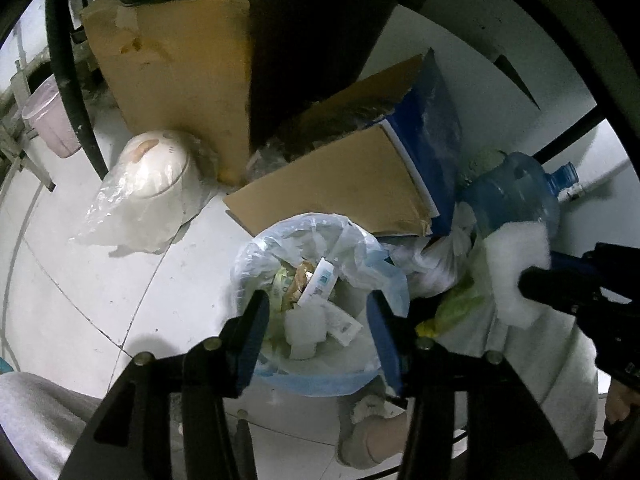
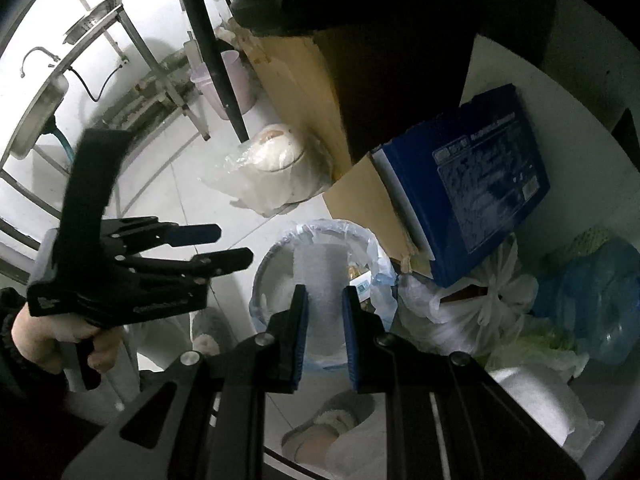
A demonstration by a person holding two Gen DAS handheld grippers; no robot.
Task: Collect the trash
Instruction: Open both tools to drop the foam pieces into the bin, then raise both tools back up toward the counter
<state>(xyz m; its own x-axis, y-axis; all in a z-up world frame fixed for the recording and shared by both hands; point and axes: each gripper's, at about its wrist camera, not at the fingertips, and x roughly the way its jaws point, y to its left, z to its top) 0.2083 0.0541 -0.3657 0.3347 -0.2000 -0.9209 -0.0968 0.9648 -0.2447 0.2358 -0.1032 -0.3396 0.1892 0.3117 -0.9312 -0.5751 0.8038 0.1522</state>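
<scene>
**A:** Take the lined trash bin (image 1: 320,312) as the landmark. What lay furthest to its left?

**B:** In the left wrist view, a pink cup (image 1: 50,120) stood far left of the bin, by a black pole (image 1: 68,60). Nearer the bin, up and to the left, a white pot wrapped in clear plastic (image 1: 154,168) sat on the tiled floor (image 1: 80,280).

**A:** And at the bin itself?

**B:** The left gripper (image 1: 318,334) hung right over its mouth, pointing down into it. Its jaws stood apart with nothing between them. Below them, inside the bin, lay wrappers, a small white carton (image 1: 318,282) and a chunk of white foam (image 1: 300,326).

**A:** What was behind the bin?

**B:** A tall cardboard box (image 1: 180,68) behind it, and just beyond the rim a flat cardboard sheet (image 1: 340,192) with a blue box (image 1: 432,128) leaning against it.

**A:** And the right gripper?

**B:** The right gripper (image 2: 325,322) was clamped on a block of white foam (image 2: 324,276). In the right wrist view the block hung over the bin's opening; in the left wrist view it showed to the right of the bin.

**A:** Anything further right?

**B:** A tied white plastic bag (image 2: 480,300) rested just right of the bin, then a blue water jug (image 1: 516,192) beyond it. A slippered foot (image 2: 320,432) stood near the bin's lower side.
</scene>
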